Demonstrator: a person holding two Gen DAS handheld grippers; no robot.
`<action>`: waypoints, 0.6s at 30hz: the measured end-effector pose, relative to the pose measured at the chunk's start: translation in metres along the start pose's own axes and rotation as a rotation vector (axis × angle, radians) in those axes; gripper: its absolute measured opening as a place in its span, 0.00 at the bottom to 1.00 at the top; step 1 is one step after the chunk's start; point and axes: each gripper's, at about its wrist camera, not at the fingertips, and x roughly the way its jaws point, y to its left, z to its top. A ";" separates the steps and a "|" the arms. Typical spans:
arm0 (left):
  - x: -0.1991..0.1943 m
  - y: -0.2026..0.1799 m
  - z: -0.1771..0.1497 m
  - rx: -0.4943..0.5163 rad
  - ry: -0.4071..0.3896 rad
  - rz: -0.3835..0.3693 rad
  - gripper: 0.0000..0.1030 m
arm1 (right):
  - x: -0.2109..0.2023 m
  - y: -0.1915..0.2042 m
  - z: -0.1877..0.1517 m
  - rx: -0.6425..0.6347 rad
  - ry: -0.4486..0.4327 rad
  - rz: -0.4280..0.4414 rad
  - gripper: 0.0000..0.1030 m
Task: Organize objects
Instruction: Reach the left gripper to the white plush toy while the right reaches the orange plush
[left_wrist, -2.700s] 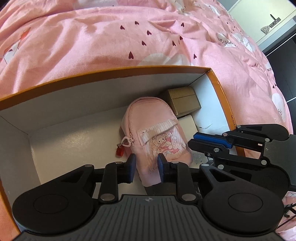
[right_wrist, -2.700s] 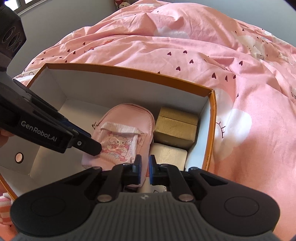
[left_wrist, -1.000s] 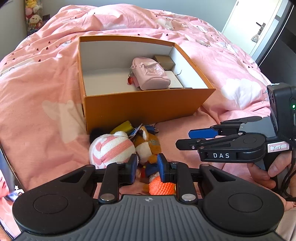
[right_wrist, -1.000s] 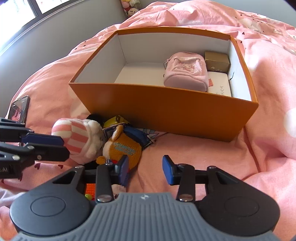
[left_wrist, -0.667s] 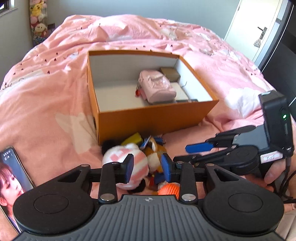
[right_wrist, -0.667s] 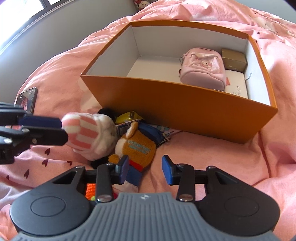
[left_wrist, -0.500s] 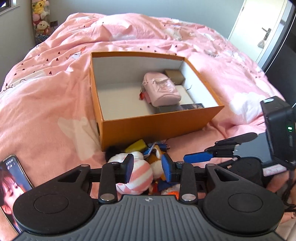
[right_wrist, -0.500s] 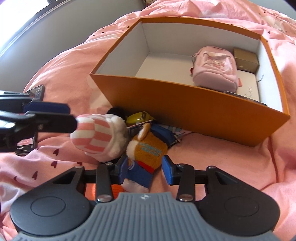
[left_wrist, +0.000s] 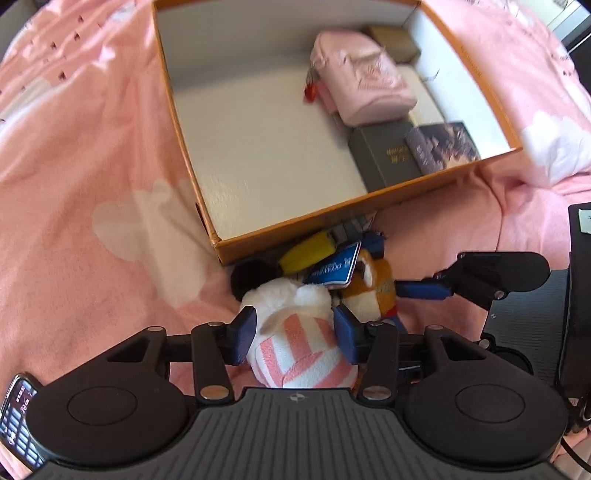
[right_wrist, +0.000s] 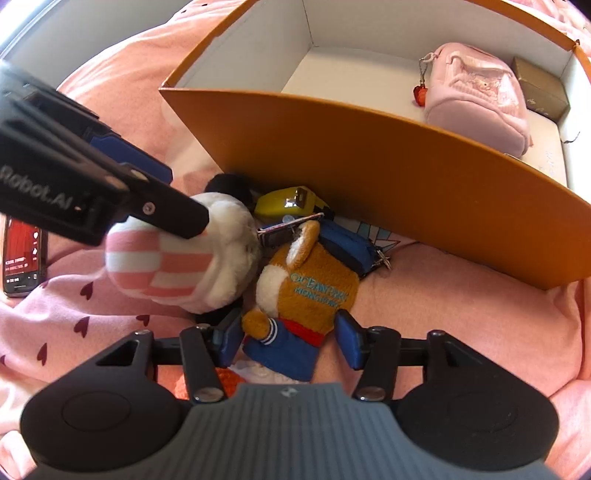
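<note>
A pink-and-white striped plush (left_wrist: 299, 339) lies on the bed in front of the orange box (left_wrist: 332, 218). My left gripper (left_wrist: 293, 332) is open with its fingers on either side of this plush (right_wrist: 166, 266). My right gripper (right_wrist: 290, 339) is open around the lower part of an orange plush in blue trousers (right_wrist: 306, 291). The orange plush also shows in the left wrist view (left_wrist: 373, 291). Inside the box lie a pink mini backpack (left_wrist: 362, 88), a brown box (left_wrist: 391, 40), a dark grey box (left_wrist: 388, 155) and a booklet (left_wrist: 439, 147).
Between the plushes and the box wall (right_wrist: 388, 162) lie a yellow object (right_wrist: 288, 203), a blue card (left_wrist: 334, 267), a blue pouch with keys (right_wrist: 351, 247) and a black pom-pom (left_wrist: 255, 275). An orange knitted item (right_wrist: 229, 380) lies under my right gripper. A phone (right_wrist: 24, 254) lies at left on the pink duvet (left_wrist: 92, 147).
Both grippers have moved down and forward onto the toy pile. The left gripper's fingers have spread around the striped plush, the right gripper's around the orange plush.
</note>
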 end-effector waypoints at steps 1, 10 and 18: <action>0.003 -0.001 0.002 0.005 0.028 -0.002 0.54 | 0.002 0.000 0.001 0.003 0.003 0.000 0.58; 0.024 -0.007 0.008 0.078 0.204 0.047 0.61 | 0.012 -0.012 -0.005 0.033 0.033 -0.021 0.49; 0.040 0.002 0.001 0.054 0.301 0.024 0.71 | 0.005 -0.029 -0.014 0.119 0.036 0.048 0.41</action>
